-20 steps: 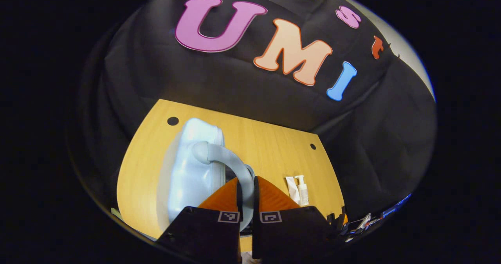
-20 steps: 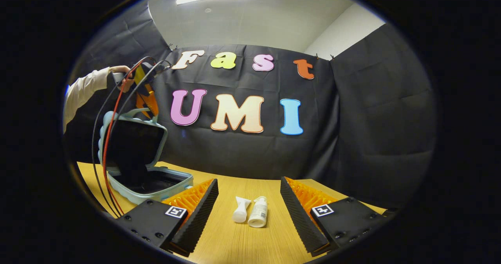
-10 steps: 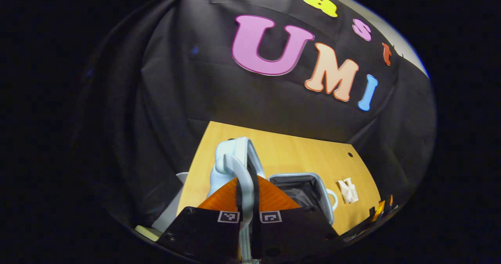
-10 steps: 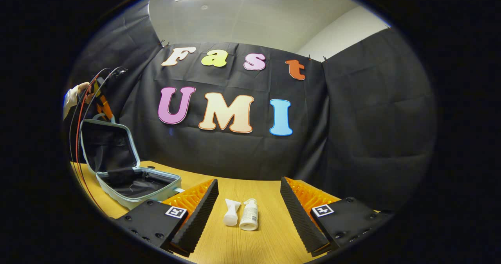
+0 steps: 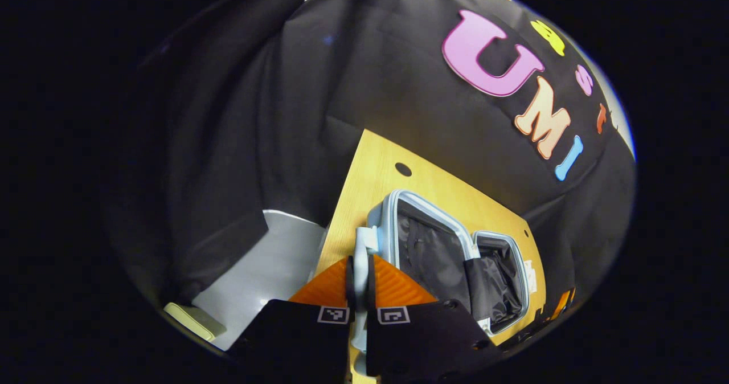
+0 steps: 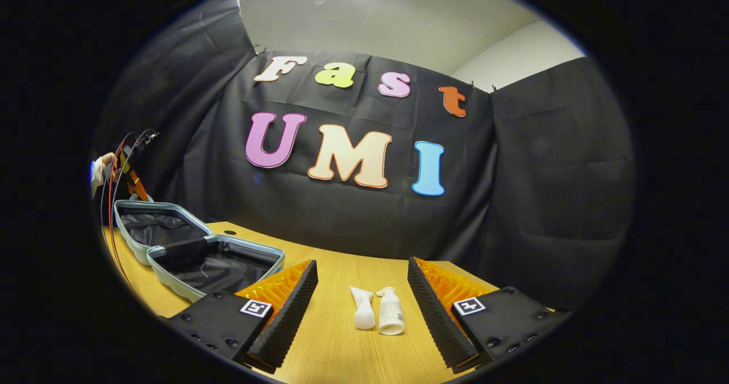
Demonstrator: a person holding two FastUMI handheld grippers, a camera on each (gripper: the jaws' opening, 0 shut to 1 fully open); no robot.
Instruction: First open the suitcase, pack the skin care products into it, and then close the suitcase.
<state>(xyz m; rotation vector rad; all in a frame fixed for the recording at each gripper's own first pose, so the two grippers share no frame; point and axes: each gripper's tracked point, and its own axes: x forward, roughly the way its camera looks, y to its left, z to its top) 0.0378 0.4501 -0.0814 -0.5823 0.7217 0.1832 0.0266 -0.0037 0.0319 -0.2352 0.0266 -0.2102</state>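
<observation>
Pale blue handle (image 5: 361, 253) pinched between the closed fingers of the left tool (image 5: 358, 284). Right tool (image 6: 360, 293) spread wide above the counter (image 6: 336, 344), touching nothing. One suitcase (image 6: 193, 253) (pale blue shell, black lining) lying fully open at the counter's left. Two white skin care products, a tube (image 6: 363, 311) and a bottle (image 6: 390, 314), side by side between the right tool's fingers.

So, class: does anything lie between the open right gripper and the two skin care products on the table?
Nothing visible: the tube and bottle lie on bare table ahead of the right gripper.
</observation>
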